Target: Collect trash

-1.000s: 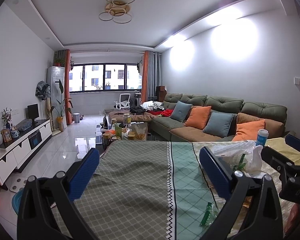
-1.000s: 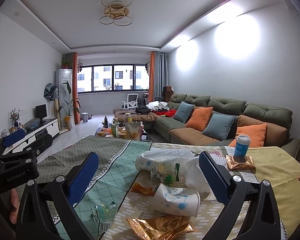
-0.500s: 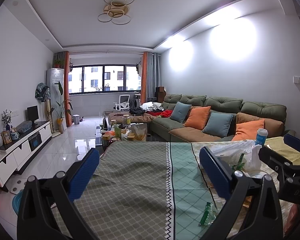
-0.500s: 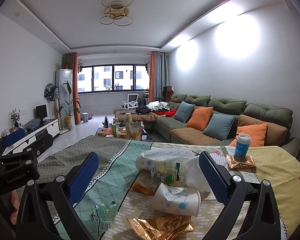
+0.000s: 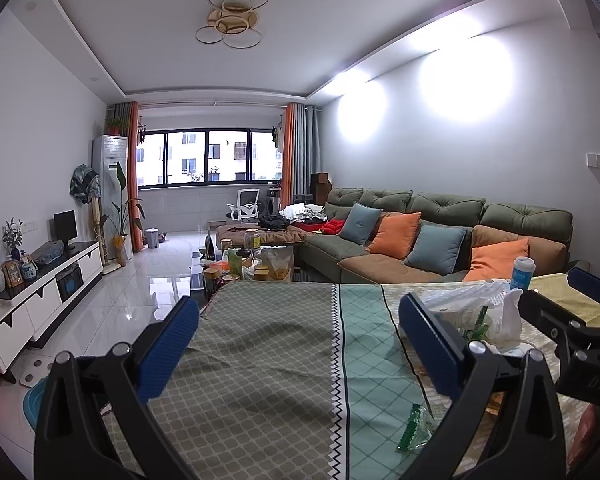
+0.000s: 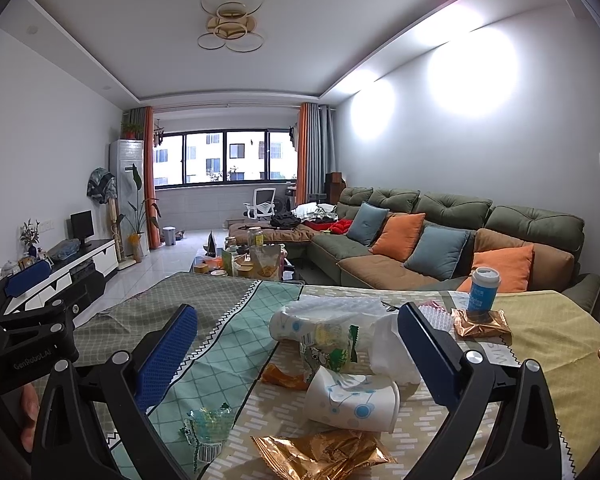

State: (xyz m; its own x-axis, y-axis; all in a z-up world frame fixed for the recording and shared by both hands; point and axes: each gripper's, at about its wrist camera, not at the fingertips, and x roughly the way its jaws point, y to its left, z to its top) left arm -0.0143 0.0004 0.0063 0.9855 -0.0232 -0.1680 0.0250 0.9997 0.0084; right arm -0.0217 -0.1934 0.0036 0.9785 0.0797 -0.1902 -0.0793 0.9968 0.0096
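Your left gripper (image 5: 298, 344) and right gripper (image 6: 296, 344), both jaws wide and empty, hover above the tablecloth (image 6: 236, 332); crushed paper cup (image 6: 352, 404) and gold wrapper (image 6: 328, 454) lie below the right.

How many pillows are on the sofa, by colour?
Orange pillows: 2
Blue pillows: 2
Total: 4
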